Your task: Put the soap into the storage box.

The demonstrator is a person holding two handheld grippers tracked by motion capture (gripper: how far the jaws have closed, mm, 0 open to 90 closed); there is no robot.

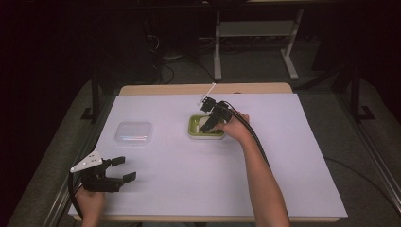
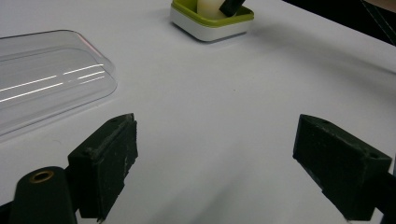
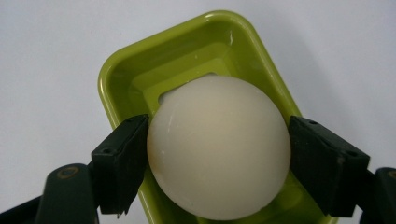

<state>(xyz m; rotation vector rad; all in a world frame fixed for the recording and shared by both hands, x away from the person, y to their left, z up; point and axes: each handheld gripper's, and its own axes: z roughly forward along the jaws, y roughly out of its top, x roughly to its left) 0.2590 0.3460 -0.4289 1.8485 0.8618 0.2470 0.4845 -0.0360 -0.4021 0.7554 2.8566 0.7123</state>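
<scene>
Right gripper (image 3: pixel 217 163) fingers clamped on smooth cream-white ball (image 3: pixel 218 147) inside green rectangular plastic dish (image 3: pixel 122 77).
Left gripper (image 2: pixel 215 168) fingers spread wide above the white surface (image 2: pixel 224 88), near clear plastic lid (image 2: pixel 46 79).

The ball (image 3: pixel 218 148) is creamy white and plain. The little tray (image 3: pixel 121 77) is bright green inside and white on the outside. The lid (image 1: pixel 134 133) is clear, with shiny white streaks. The table cover (image 1: pixel 293 156) is pale white. Both grippers (image 1: pixel 115 169) (image 3: pixel 218 163) have black jaws.
</scene>
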